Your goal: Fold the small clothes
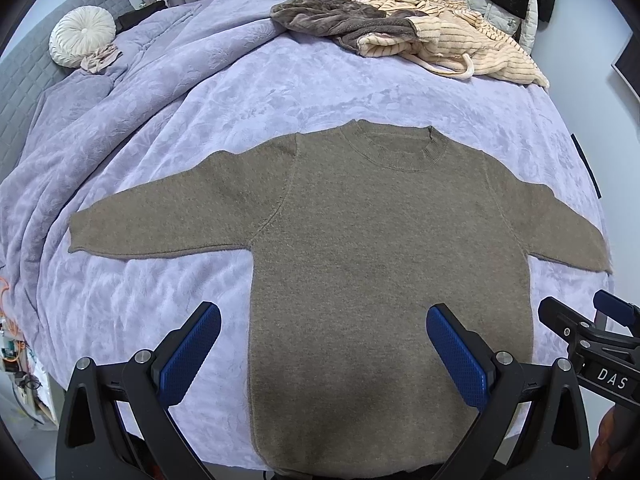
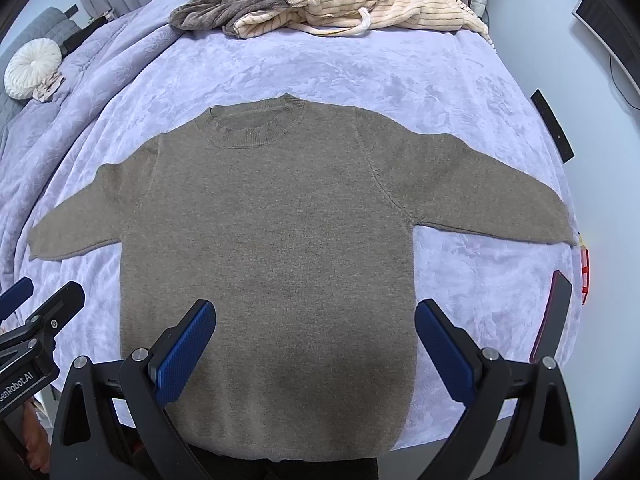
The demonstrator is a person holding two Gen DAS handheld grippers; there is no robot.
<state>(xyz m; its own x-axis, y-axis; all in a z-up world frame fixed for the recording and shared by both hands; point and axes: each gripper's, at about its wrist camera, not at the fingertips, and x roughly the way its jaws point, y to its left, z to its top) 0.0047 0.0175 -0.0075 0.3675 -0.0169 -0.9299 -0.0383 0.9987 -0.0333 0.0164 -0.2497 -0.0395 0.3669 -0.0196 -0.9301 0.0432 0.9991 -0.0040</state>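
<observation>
Two grippers hover side by side above the near edge of the bed point(image 1: 280, 92), each with its blue-padded fingers spread wide apart and clamped on nothing. From its own camera, the left gripper point(image 1: 324, 344) straddles the left side edge of the brown sweater's point(image 1: 380, 248) lower body; the right gripper point(image 2: 316, 340) straddles the right side edge in the same way. Whether any fingertip touches the knit, I cannot tell. That sweater lies flat and face up on the lavender bedspread, hem at the near edge, round neckband toward the far side, both sleeves stretched out toward the left and right edges. A dark phone point(image 2: 554, 316) lies near the right edge, beside the right gripper. At the far right corner sits a heap of clothes point(image 1: 408, 36), grey-brown fleece against cream striped knit. A round white pillow point(image 1: 82, 36) rests at the far left corner.
</observation>
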